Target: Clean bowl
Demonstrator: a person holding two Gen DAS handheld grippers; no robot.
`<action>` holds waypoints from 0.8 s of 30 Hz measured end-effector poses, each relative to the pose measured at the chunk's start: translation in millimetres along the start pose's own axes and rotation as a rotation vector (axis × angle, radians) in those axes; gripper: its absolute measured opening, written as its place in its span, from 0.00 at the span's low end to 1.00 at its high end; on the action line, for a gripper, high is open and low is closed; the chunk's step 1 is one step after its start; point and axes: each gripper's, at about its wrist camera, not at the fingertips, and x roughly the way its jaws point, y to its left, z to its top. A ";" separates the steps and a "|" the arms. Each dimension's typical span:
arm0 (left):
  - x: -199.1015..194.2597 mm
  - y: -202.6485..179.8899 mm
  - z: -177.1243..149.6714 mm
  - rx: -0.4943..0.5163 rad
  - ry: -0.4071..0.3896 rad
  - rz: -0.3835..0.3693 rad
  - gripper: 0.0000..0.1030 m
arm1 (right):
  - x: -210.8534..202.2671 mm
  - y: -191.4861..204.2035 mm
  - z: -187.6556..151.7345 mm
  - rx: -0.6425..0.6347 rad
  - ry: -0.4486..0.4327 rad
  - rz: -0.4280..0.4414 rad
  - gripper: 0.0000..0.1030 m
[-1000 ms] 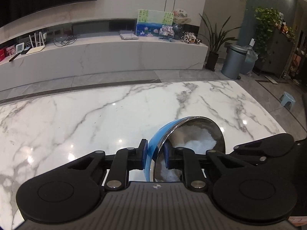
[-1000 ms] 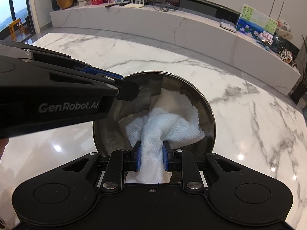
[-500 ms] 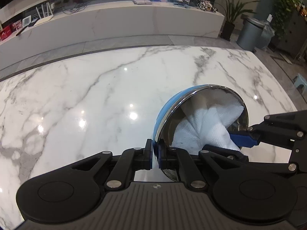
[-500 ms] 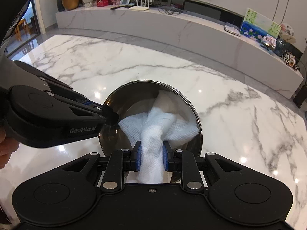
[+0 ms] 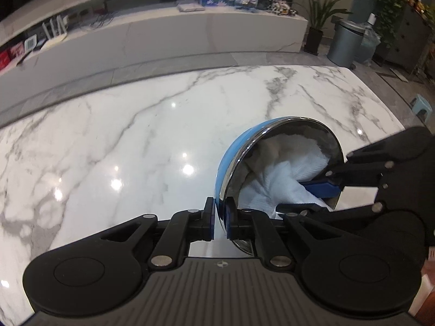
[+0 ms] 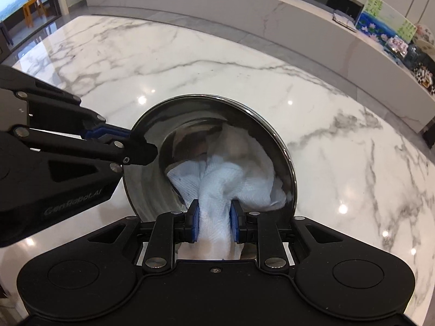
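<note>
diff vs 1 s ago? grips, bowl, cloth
The left-wrist view tipped down toward the table; the bowl, tilted, now shows more of its inside, and the right gripper has come further into that view. The cloth shifted slightly inside. Unchanged: left gripper clamped on the rim, right on the cloth.

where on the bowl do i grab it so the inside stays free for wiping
Grip the bowl by its thin rim, at the near edge, as the left gripper does: one finger outside the blue wall, one inside. It stands tilted on edge, mouth open sideways to the cloth in the right gripper.
</note>
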 end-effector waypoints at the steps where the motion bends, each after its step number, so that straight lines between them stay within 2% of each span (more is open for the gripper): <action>1: 0.2 -0.8 -0.3 0.005 -0.001 0.004 0.06 | 0.5 -1.1 -0.3 0.003 -0.001 0.003 0.20; 12: 2.4 0.8 -2.2 -0.011 0.000 -0.015 0.08 | 3.7 -11.7 -8.6 0.041 -0.001 0.016 0.20; 20: 9.9 1.8 -4.4 -0.036 0.015 -0.026 0.09 | 4.2 -8.8 -8.7 0.002 -0.011 0.000 0.20; 24: 15.0 12.2 -3.7 -0.098 0.098 -0.067 0.09 | -8.2 -9.5 -7.3 -0.007 -0.054 0.010 0.20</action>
